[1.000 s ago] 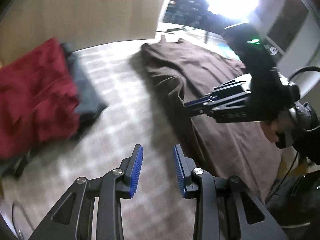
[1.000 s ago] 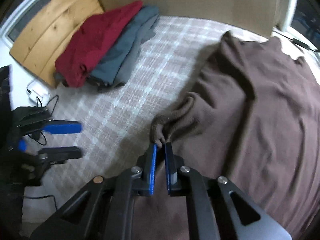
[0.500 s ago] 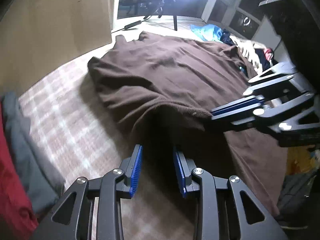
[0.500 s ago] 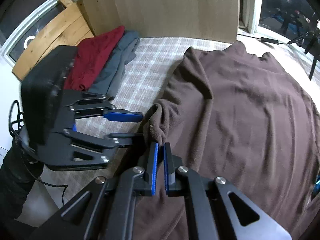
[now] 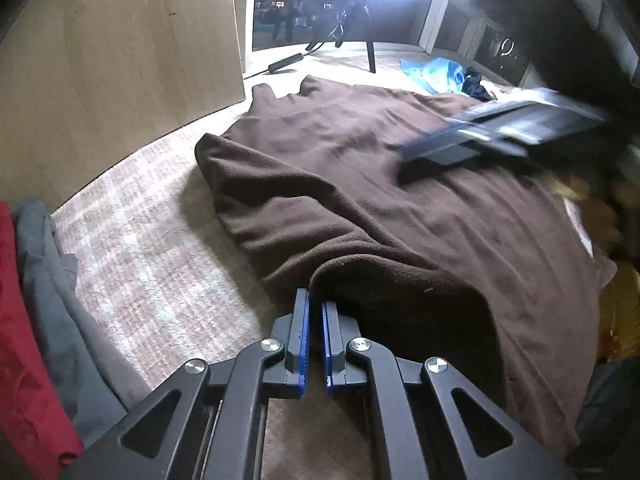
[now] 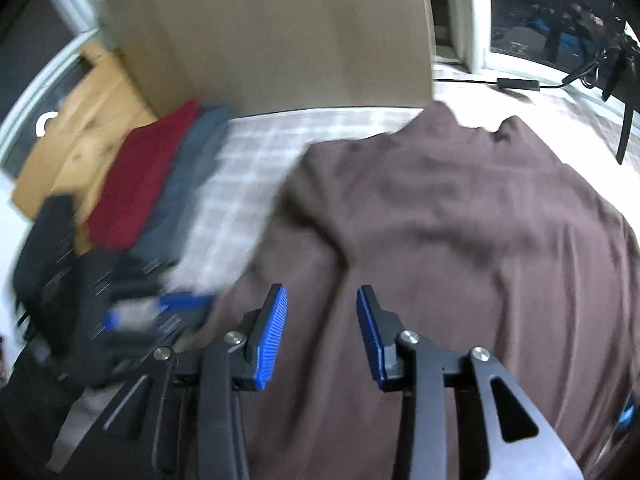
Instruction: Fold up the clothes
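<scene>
1. The brown fleece sweater (image 5: 400,200) lies spread across the plaid bed cover (image 5: 132,248), its collar at the far end near the window and its near left corner bunched into a raised fold.
2. The left tool (image 5: 315,312) has its blue pads nearly together at that near fold; the fleece edge sits at the fingertips, and it appears pinched between them.
3. The right tool (image 6: 322,320) hangs over the middle of the sweater (image 6: 460,240) with its fingers spread wide and nothing between them; in the left wrist view it is a blurred dark shape (image 5: 500,136) above the far right part of the garment.
4. To the left, well apart from the sweater, lie a folded grey garment (image 5: 52,300) and a red garment (image 5: 20,360) side by side.
5. A wooden headboard panel (image 5: 120,60) stands at the far left.
6. A light blue cloth (image 5: 436,74) lies far right, beyond the sweater.
</scene>
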The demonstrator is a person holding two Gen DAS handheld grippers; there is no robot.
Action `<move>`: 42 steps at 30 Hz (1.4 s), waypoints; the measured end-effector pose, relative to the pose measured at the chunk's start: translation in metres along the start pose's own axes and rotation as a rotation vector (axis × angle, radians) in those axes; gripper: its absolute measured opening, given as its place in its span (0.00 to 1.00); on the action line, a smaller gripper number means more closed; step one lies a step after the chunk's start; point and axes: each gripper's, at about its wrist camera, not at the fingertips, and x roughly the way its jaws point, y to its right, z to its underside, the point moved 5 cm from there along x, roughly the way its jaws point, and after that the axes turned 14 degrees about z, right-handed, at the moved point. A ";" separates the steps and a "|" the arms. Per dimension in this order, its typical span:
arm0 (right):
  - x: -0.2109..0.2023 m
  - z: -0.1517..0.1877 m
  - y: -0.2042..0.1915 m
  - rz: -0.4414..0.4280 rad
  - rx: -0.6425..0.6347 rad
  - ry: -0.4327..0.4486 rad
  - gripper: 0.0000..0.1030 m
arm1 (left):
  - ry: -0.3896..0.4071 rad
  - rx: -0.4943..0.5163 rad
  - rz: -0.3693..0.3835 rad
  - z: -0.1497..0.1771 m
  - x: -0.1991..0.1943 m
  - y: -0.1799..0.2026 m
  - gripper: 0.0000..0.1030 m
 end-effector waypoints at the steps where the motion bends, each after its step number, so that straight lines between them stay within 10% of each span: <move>1: 0.011 -0.009 0.004 0.006 -0.002 -0.011 0.35 | -0.002 0.007 -0.003 -0.001 0.002 0.001 0.11; 7: 0.061 -0.035 -0.001 0.004 -0.046 -0.040 0.35 | -0.001 -0.015 0.010 -0.004 0.011 -0.004 0.03; 10: 0.072 -0.038 -0.011 -0.018 -0.088 -0.049 0.03 | 0.026 -0.025 0.005 -0.001 -0.001 -0.007 0.03; 18: 0.071 -0.041 0.005 -0.043 -0.046 0.003 0.03 | 0.012 -0.129 -0.072 0.020 -0.020 -0.043 0.03; 23: 0.069 -0.051 0.013 -0.008 -0.030 0.013 0.41 | -0.072 -0.093 -0.149 0.026 -0.008 -0.043 0.05; 30: 0.077 -0.072 -0.015 0.018 -0.169 0.079 0.41 | -0.094 -0.170 -0.233 0.050 -0.045 -0.054 0.06; 37: 0.028 -0.042 -0.003 -0.115 -0.091 0.083 0.41 | 0.059 -0.141 -0.042 0.022 -0.058 -0.004 0.04; 42: -0.030 0.028 0.010 -0.150 -0.094 0.071 0.40 | -0.110 -0.088 -0.126 0.026 0.001 -0.017 0.06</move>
